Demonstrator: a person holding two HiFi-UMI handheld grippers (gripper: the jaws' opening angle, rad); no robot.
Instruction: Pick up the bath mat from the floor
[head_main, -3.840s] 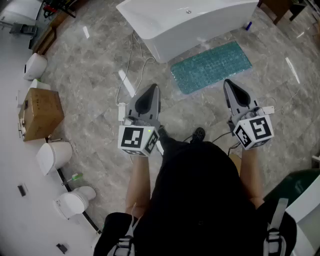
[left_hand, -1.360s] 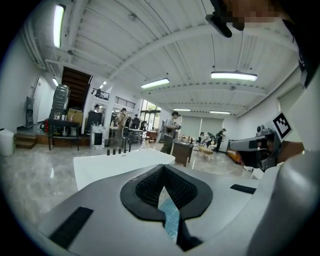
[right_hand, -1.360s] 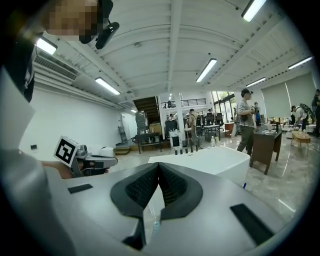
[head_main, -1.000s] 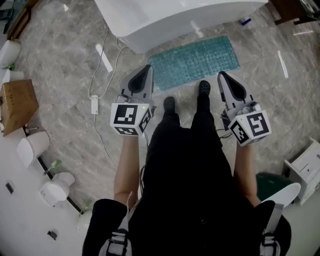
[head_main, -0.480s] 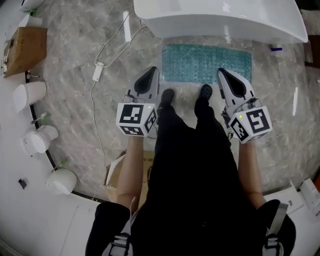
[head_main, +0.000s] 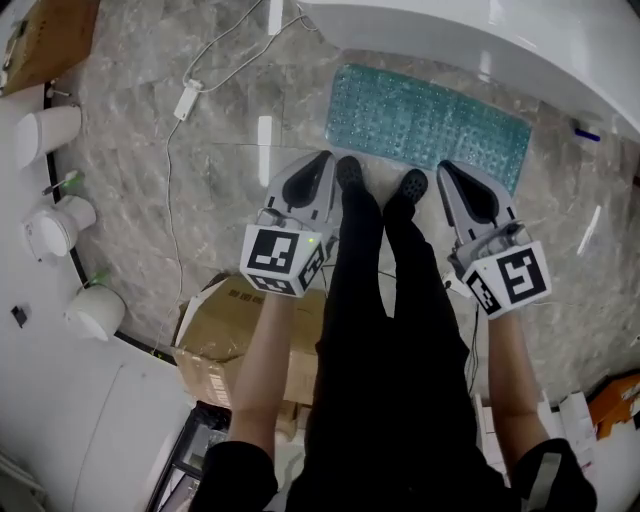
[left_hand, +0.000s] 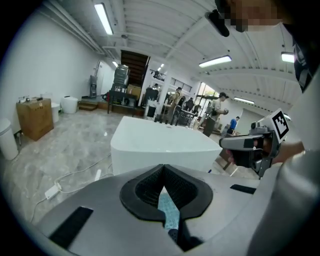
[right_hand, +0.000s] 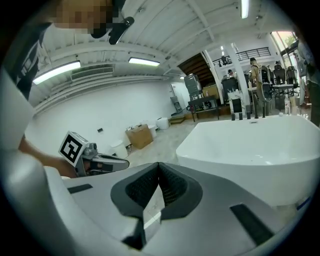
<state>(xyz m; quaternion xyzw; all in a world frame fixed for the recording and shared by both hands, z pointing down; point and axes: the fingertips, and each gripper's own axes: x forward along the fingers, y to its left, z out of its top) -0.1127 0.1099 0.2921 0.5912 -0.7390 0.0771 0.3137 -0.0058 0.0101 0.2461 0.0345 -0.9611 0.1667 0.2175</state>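
Now the person stands close against the white bathtub (head_main: 480, 40), which a few seconds ago lay well ahead and off at an angle. The walk-up looks finished, so I judge that only the reach down remains. The grey marbled floor (head_main: 200, 200) carries the teal bath mat (head_main: 430, 120), which lies flat along the tub's side and has not been lifted. A brown cardboard box (head_main: 225, 340) has come into sight by the person's left leg.

Both bare forearms are held out at about hip height, one on each side of the black trousers. The left gripper (head_main: 322, 158) and the right gripper (head_main: 445, 168) point forward and down at the mat's near edge, well above the floor. Each pair of jaws is pressed together at the tips and holds nothing. A sliver of teal mat shows beyond the left pair. The black shoes (head_main: 349, 172) stand just at the mat's near edge. Whether the toes touch it I cannot tell.
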